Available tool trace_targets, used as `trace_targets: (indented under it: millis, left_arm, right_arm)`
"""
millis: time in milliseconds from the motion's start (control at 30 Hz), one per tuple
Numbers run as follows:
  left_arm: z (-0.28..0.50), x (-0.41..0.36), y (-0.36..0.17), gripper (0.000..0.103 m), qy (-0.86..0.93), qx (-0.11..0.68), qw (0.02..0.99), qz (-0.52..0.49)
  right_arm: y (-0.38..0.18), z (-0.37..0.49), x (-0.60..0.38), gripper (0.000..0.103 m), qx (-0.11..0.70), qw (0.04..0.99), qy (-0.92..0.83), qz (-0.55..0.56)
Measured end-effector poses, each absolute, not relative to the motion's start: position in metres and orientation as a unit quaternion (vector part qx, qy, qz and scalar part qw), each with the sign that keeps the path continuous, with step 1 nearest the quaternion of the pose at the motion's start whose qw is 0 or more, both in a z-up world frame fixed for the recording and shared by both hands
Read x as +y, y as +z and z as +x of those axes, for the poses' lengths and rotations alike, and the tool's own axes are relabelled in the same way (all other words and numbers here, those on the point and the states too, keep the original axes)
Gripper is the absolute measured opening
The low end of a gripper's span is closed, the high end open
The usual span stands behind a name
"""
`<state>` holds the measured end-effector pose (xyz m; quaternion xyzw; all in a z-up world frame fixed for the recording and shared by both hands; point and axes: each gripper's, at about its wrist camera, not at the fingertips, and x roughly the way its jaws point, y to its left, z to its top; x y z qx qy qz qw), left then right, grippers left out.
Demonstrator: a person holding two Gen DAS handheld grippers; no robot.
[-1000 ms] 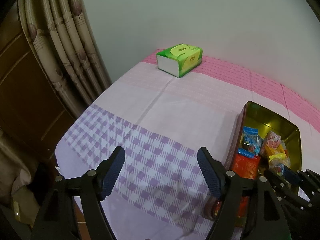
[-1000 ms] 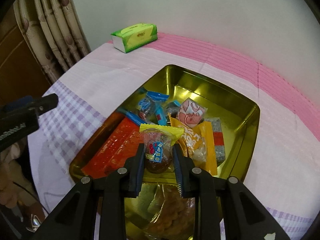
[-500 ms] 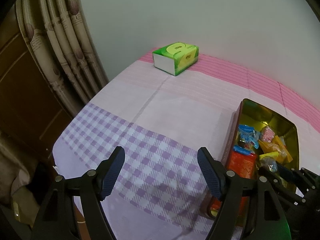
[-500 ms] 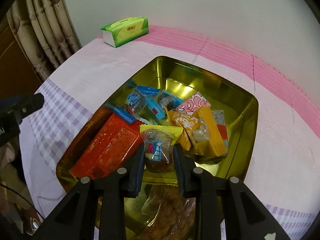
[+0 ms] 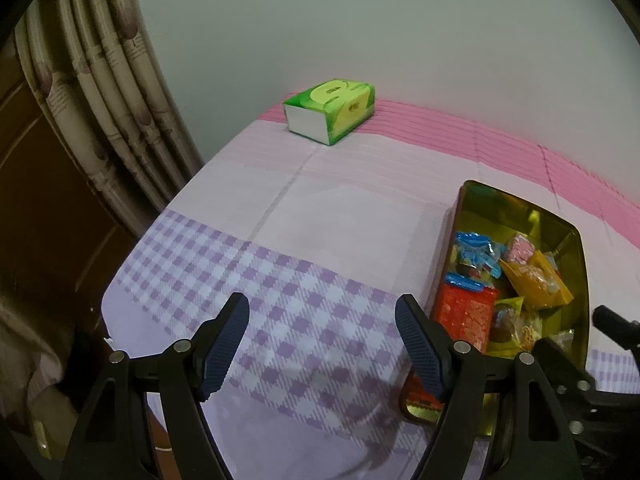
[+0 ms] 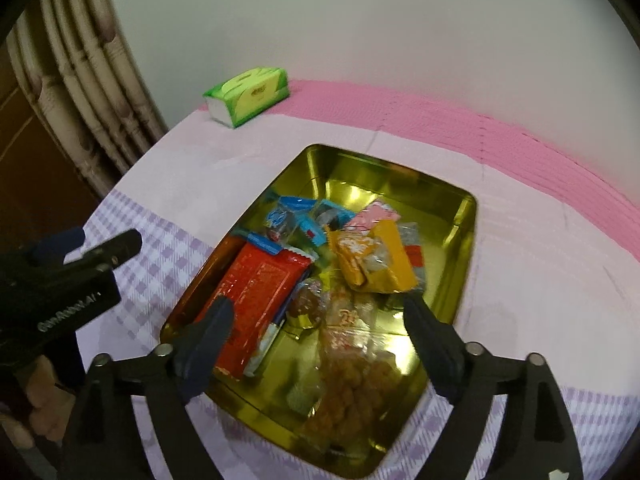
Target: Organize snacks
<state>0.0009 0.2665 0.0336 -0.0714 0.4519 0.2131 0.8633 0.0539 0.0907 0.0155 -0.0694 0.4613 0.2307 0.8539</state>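
A gold tin tray holds several wrapped snacks: a red packet, blue packets, a yellow packet, a clear bag of brown snacks and a small clear-wrapped brown sweet with a yellow end. My right gripper is open and empty above the tray's near half, with the sweet lying in the tray between the fingers. My left gripper is open and empty over the checked cloth, left of the tray.
A green tissue box sits at the table's far left corner by the wall. Curtains hang at the left. The table's left edge drops off close to my left gripper.
My right gripper has opened and let go of the small brown sweet, which now lies in the tray. The left gripper stays open and has drifted slightly.
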Motion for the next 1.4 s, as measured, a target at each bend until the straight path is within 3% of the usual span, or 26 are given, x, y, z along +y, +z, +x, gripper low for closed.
trace_targets:
  millis: [467,700,1400]
  left_arm:
    - [-0.002,0.254,0.034,0.082,0.201,0.46,0.863,-0.051]
    - [-0.003,0.251,0.033,0.082,0.195,0.464,0.863,-0.047]
    - [-0.003,0.244,0.033,0.082,0.19,0.466,0.863,-0.037]
  right_arm:
    - [0.018,0.041,0.07,0.099,0.493,0.849,0.182,-0.066]
    - [0.022,0.033,0.064,0.099,0.468,0.862,0.18,-0.078]
    - [0.007,0.031,0.065,0.101,0.52,0.834,0.178,-0.052]
